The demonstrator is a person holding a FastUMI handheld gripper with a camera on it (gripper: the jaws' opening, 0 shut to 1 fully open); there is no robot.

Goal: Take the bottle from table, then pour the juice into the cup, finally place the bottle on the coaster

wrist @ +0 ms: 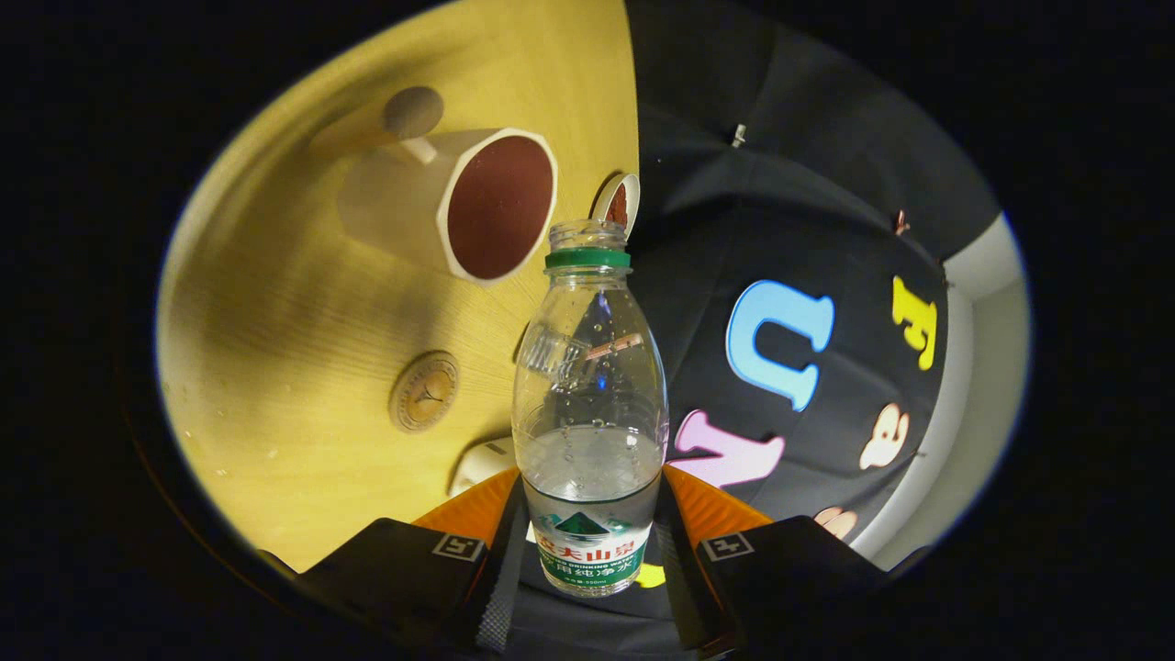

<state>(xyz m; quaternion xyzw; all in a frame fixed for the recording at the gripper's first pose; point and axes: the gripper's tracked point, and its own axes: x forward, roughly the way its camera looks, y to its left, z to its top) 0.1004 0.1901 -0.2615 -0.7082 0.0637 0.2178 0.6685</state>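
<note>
Bottle (589,404), uncapped and part full, sits clamped between both fingers of the tool (590,551); cup (477,207) and coaster (423,391) lie beyond on the counter (294,303).

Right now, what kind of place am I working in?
Probably a staged recording booth, not a kitchen: a bare wooden table against a black cloth wall, with only a cup, coaster and the bottle gripped between the gripper fingers.
</note>
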